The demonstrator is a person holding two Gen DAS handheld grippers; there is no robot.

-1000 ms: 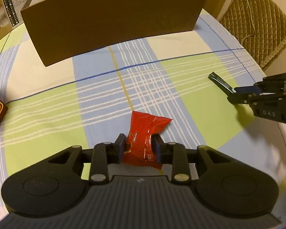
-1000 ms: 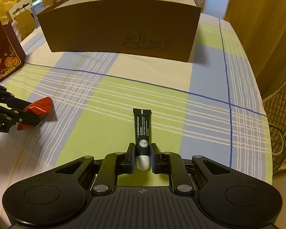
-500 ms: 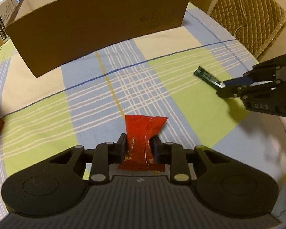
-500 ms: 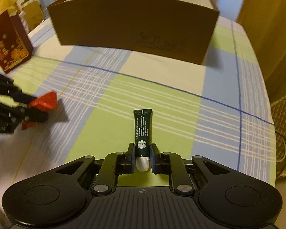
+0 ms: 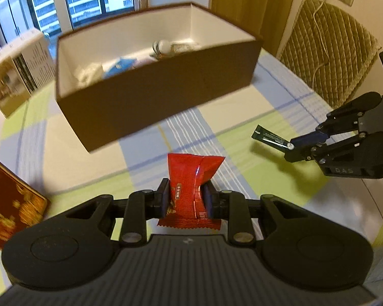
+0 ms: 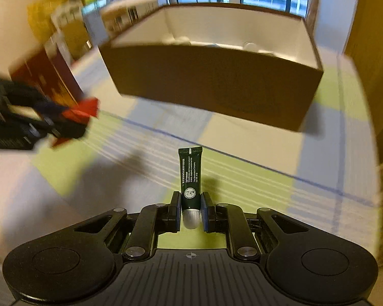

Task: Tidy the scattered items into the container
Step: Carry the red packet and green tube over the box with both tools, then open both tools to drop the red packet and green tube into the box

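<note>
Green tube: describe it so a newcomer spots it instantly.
Start at the brown box on the plaid tablecloth. In front of it, the right tool pinches a small dark green tube near its white cap. The left tool's item is a red packet.

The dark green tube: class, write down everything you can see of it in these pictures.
The dark green tube is small and slim, plastic-looking, with white print, a round white emblem and a ribbed white cap. Its flat crimped end points toward the brown box. The right gripper is shut on its cap end, holding it clear above the checked tablecloth. Nothing else touches it.
</note>
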